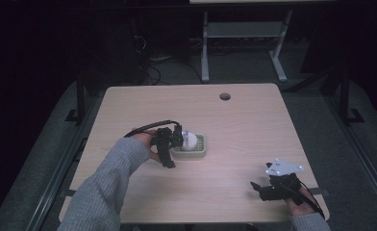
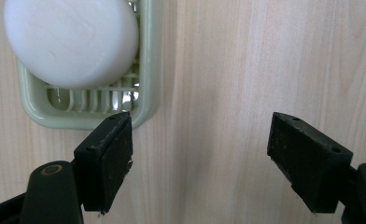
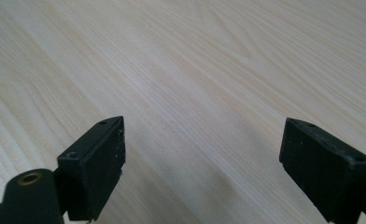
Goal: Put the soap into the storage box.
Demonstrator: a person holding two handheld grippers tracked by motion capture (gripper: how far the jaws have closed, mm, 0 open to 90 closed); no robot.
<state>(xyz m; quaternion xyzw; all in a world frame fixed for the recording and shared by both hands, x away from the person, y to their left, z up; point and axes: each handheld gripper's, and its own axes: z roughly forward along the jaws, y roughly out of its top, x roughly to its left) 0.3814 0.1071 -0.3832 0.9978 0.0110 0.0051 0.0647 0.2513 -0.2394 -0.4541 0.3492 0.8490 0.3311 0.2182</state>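
Fingers [image 2: 105, 161] of the left gripper [image 2: 209, 158] stand spread wide and grasp nothing; one pad hangs over the near corner of the dish, the other over bare wood. The table [image 1: 254, 125] carries a green slatted dish [image 1: 200, 152] near its middle, and the white soap [image 1: 188, 140] lies in that dish. The right gripper [image 1: 258, 186] waits well apart at the near edge, likewise spread and empty. Good practice here, judging by the offset: shift the left gripper sideways until both pads bracket the soap, then close gently.
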